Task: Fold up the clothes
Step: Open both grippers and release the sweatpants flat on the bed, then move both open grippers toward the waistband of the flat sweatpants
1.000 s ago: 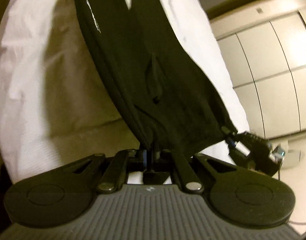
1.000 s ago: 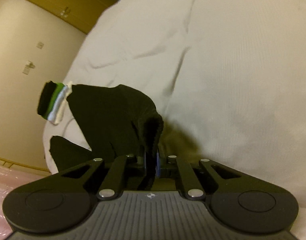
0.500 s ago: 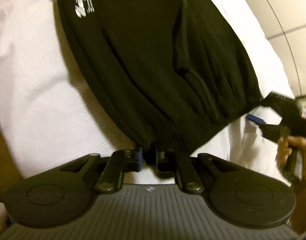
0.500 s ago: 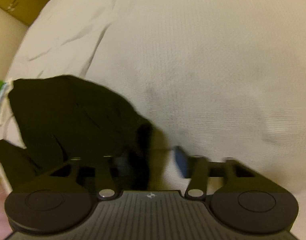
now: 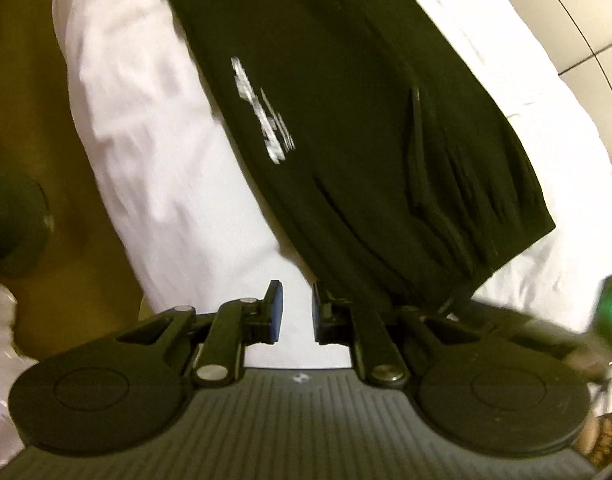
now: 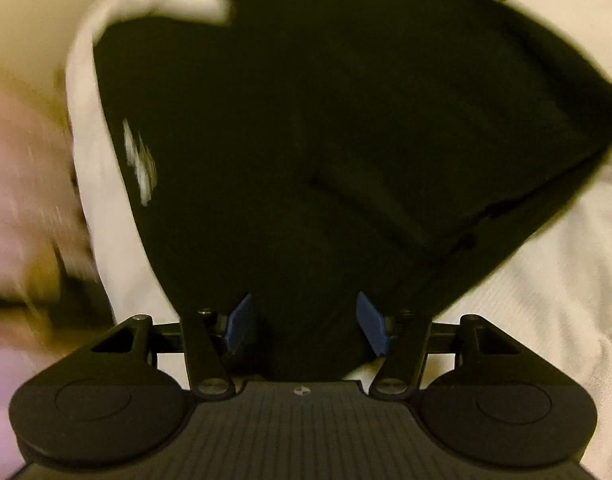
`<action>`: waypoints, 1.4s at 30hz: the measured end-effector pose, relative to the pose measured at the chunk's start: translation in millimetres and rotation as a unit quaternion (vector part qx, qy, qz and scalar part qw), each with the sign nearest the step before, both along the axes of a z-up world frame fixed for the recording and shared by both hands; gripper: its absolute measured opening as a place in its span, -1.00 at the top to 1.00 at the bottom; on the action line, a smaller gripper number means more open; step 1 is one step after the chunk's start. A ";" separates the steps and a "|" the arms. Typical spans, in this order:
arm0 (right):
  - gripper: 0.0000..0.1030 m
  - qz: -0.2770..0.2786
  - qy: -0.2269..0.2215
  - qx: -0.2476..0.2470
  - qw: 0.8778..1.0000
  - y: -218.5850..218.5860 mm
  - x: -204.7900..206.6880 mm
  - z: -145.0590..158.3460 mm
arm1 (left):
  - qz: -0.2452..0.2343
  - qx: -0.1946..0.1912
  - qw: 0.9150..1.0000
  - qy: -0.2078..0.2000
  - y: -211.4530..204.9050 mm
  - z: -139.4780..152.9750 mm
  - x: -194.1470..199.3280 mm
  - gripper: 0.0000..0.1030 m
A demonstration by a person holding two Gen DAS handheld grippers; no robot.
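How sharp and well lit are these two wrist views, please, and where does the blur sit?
Left wrist view: warm dim light, fisheye bending; the white print on the black garment is smeared, the left gripper crisp. Right wrist view: darker, the garment nearly featureless, left edge streaked with motion blur, the right gripper sharp.

The black clothes (image 5: 346,120) have some white writing (image 5: 263,114) printed on them. It is too blurry to read, so no word or letter can be made out. The same white writing (image 6: 139,162) shows in the right wrist view, and it is just as blurry there. No other words, numbers or signs can be read anywhere.
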State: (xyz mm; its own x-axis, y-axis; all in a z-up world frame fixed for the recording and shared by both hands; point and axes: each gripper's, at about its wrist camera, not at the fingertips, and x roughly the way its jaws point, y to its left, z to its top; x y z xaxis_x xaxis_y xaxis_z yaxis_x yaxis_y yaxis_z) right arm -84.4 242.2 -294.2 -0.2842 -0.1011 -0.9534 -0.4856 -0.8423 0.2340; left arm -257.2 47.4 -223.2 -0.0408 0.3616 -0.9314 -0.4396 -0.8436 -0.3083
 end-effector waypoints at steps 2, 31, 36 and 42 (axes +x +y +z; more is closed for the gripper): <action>-0.18 0.003 -0.040 0.008 0.999 -5.2 1.1 -6.5 | -0.008 -0.011 1.000 0.008 1.9 10.4 -16.4 0.81; -0.75 -0.506 0.068 0.116 0.852 -164.6 -55.0 179.5 | -0.371 -0.021 0.904 0.213 -54.9 141.9 -225.6 0.09; -1.00 -0.489 0.042 0.127 0.862 -169.3 -79.4 193.3 | -0.374 -0.007 0.900 0.224 -54.6 153.8 -222.7 -0.08; -1.00 -0.453 0.010 0.103 0.886 -164.5 -108.5 185.5 | -0.358 -0.015 0.902 0.241 -45.6 164.2 -225.1 -0.16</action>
